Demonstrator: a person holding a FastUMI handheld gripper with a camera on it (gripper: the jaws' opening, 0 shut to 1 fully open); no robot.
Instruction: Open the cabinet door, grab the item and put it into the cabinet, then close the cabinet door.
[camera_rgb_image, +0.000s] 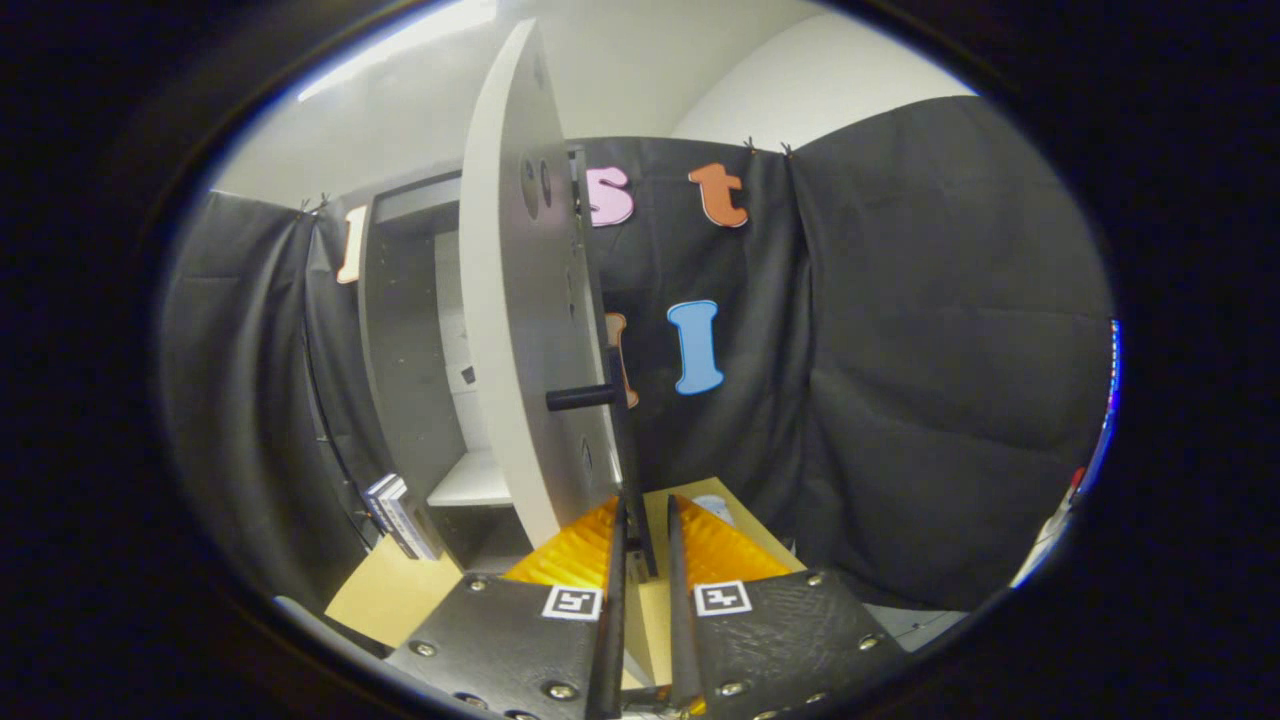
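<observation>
Gripper view: fingers (645, 520) nearly closed around the open cabinet door (520, 300) edge, above tan tabletop (390, 595).

Claw (645, 515), fingers nearly closed around the lower edge of the open pale-grey flat cabinet door (520, 320) with black cylindrical handle (580, 397).

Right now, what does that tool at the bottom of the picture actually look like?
The tool has two narrow, tapering fingers side by side with a slim gap between them. Each grows from a dark, textured plate fastened with shiny round screws. Each plate carries a small square black-and-white marker, and ribbed wedge-shaped pieces slope towards the fingers. No cables are visible.
</observation>
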